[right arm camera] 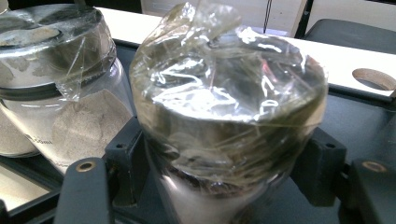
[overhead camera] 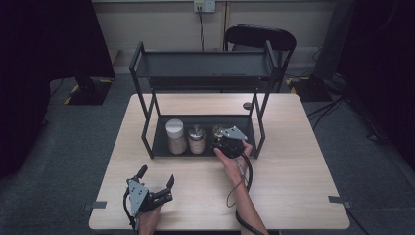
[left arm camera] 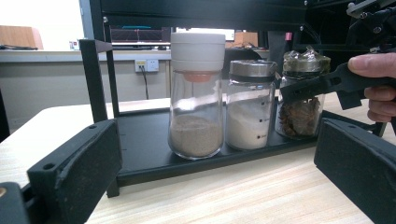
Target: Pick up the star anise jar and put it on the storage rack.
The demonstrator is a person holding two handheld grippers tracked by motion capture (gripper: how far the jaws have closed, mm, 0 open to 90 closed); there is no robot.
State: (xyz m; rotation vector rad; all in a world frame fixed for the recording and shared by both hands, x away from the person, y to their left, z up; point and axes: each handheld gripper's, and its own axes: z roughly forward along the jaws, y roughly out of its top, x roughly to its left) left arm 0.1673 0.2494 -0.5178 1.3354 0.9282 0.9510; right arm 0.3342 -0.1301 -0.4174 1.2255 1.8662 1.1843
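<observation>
1. While the person is standing at the near edge of the table (overhead camera: 293,147), the high view is showing the right gripper (overhead camera: 226,139) reaching into the lower tray of the black rack (overhead camera: 156,139), at the rightmost of three jars. The right hand (overhead camera: 234,157) is holding that gripper just in front of the tray. The white-lidded jar (overhead camera: 176,135) is sitting at the left of the tray, and the metal-lidded jar (overhead camera: 196,139) is standing in the middle. The left gripper (overhead camera: 155,185) is resting well apart from the rack, near the near left part of the table, with its jaws standing wide and nothing between them.

2. Looking along the left gripper's own jaws, the left gripper view is showing both black jaws spread far apart at the bottom corners, gripping nothing. Beyond them, the white-lidded jar (left arm camera: 196,93), the metal-lidded jar (left arm camera: 250,103) and the film-covered jar (left arm camera: 302,95) are standing in a row on the tray. The right gripper's jaw is crossing the film-covered jar below its top, with the person's fingers (left arm camera: 373,65) behind it.

3. Looking from the right gripper view, the film-covered jar (right arm camera: 229,107) is sitting squarely between the two black jaws, which are pressing on its sides just below the wrapped top. The metal-lidded jar (right arm camera: 60,79), also wrapped in film, is standing just beside it on the left.
</observation>
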